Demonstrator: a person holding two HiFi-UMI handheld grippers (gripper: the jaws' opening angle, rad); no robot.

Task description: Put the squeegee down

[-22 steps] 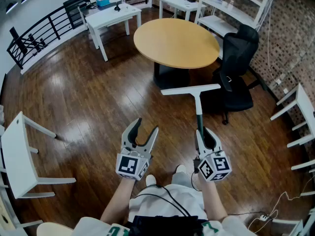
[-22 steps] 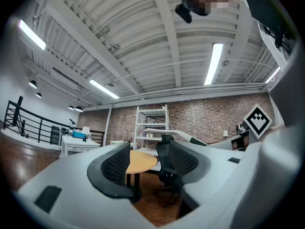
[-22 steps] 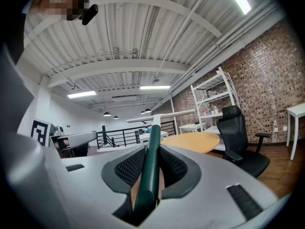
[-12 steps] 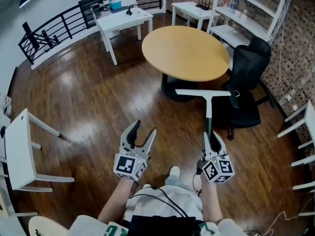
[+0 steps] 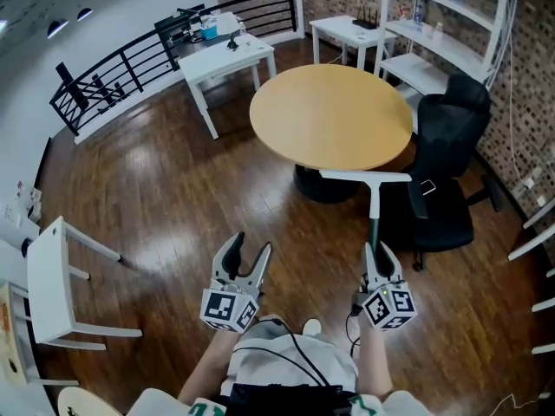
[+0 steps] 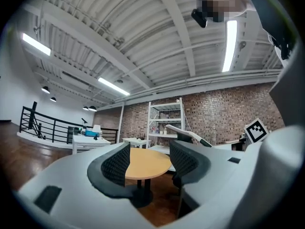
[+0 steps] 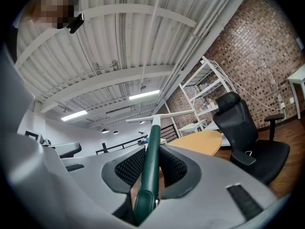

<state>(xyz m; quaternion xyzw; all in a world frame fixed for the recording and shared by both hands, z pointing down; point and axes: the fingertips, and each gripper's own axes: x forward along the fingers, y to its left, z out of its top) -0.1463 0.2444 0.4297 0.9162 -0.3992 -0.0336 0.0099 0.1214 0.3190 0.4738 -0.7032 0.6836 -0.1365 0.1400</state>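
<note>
The squeegee has a white blade [image 5: 364, 177] and a dark green handle [image 5: 375, 229]. My right gripper [image 5: 379, 258] is shut on the handle's lower end and holds it level, pointing away from me. In the right gripper view the green handle [image 7: 150, 159] runs up between the pads to the blade [image 7: 159, 117]. The blade hangs in the air by the near edge of the round wooden table [image 5: 329, 115]. My left gripper [image 5: 247, 256] is held out level beside it, open and empty [image 6: 149, 163], aimed at the round table [image 6: 148, 161].
A black office chair [image 5: 447, 150] stands right of the table, close to the blade. White shelving [image 5: 451, 33] lines the brick wall behind. White desks [image 5: 227, 55] and a black railing [image 5: 130, 63] are at the back left, and a white table [image 5: 52, 284] at the left.
The round table and chair have come closer in the head view. Both grippers sit lower in the picture. The squeegee blade now reaches the table's near edge. The grip is unchanged.
</note>
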